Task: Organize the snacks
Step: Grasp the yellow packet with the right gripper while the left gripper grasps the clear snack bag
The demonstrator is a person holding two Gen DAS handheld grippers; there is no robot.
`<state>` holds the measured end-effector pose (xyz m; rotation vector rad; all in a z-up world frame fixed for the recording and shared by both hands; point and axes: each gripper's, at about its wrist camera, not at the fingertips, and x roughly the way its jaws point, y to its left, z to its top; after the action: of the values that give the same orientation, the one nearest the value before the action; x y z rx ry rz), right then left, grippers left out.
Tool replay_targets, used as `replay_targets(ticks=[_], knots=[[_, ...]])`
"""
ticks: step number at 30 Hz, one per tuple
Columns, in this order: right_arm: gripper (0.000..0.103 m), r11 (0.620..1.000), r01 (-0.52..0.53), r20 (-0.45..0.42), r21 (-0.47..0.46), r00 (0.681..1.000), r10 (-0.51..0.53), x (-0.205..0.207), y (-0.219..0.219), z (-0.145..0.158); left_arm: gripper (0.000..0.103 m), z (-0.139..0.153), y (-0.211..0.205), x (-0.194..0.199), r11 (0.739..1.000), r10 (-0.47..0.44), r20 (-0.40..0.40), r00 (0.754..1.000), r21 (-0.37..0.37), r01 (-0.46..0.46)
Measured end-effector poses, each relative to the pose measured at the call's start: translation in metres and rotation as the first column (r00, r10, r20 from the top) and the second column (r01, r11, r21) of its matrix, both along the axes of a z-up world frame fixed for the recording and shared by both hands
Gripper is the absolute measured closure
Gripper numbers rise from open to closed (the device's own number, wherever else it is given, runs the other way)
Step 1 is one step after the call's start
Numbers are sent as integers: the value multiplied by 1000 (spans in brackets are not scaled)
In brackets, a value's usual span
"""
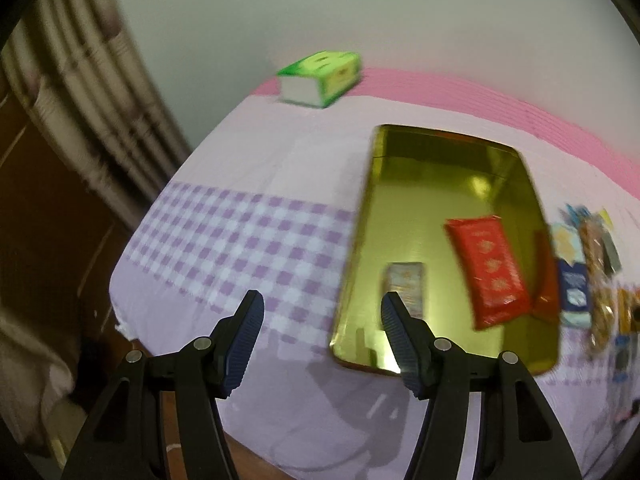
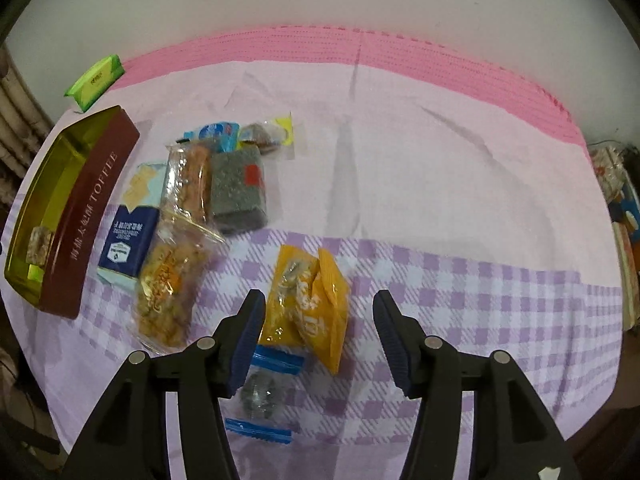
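Observation:
A gold-lined toffee tin [image 1: 440, 168] lies on the checked cloth; it also shows at the left of the right wrist view [image 2: 92, 216]. In it lie a red snack packet [image 1: 486, 270] and a small pale packet [image 1: 406, 280]. My left gripper [image 1: 322, 312] is open and empty above the tin's near left edge. My right gripper [image 2: 318, 312] is open, hovering over a yellow snack packet [image 2: 316, 304]. A clear blue-ended sweet [image 2: 260, 394] lies just below it. Several loose snacks [image 2: 192, 200] lie beside the tin.
A green tissue pack [image 1: 320, 78] sits at the far left corner of the table, also in the right wrist view [image 2: 94, 82]. A curtain [image 1: 80, 100] hangs to the left. The table's near edge [image 1: 248, 440] drops off below the left gripper. Clutter [image 2: 616, 208] sits at the far right.

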<state>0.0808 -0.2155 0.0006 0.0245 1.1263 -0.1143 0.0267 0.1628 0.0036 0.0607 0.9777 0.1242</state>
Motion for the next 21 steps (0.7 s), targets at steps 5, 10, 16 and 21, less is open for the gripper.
replay_targets(ticks=[5,10,16,21], knots=[[49,1000,-18,8,19,1000,18,6,0,-15,39,7,-44,-9,992,-128,-6,992,10,128],[52,999,-21,18,39,1000,20,15,1,-25,37,10,-90,-13,969,-247,-15,969,-12,247],[63,998,-21,48,63,999,18,16,-3,-29,37,6,-146,-7,930,-364,-39,931,-65,361],[64,999,15,59,47,998,-17,11,-25,-28,37,-4,-188,0,889,-448,-65,892,-135,437]])
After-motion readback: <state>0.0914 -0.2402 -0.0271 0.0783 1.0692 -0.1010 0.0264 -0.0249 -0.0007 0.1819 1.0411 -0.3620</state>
